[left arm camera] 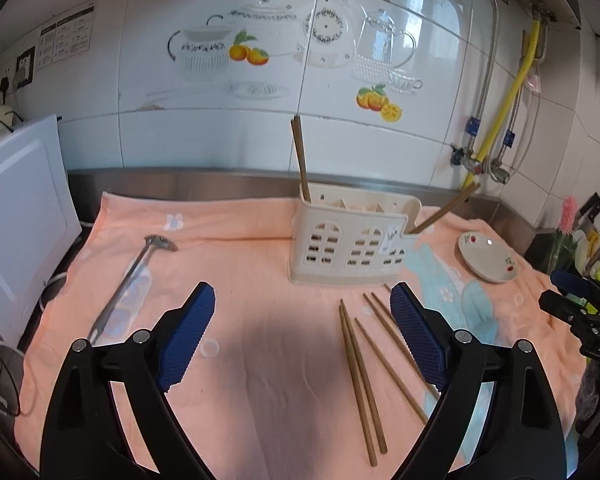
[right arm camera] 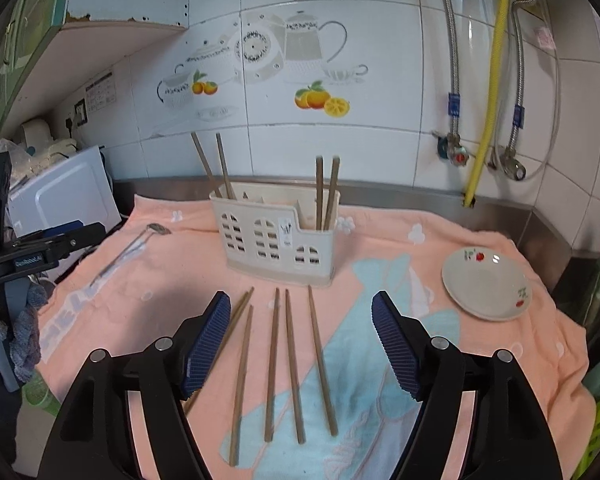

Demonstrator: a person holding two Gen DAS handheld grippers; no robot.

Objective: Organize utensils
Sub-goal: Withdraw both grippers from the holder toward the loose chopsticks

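The cream utensil holder [right arm camera: 278, 236] stands toward the worktop's back edge on the pink towel [right arm camera: 480, 360], with chopsticks [right arm camera: 326, 192] upright at each end (two pairs). Five loose chopsticks [right arm camera: 292, 364] lie before it. Left gripper [left arm camera: 302, 316] and right gripper [right arm camera: 302, 322] hang wide-jawed, empty. The spoon [left arm camera: 128, 280] lies near the left edge, the empty plate [right arm camera: 486, 282] right.

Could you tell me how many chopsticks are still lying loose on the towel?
5, all lying on the towel before the holder.
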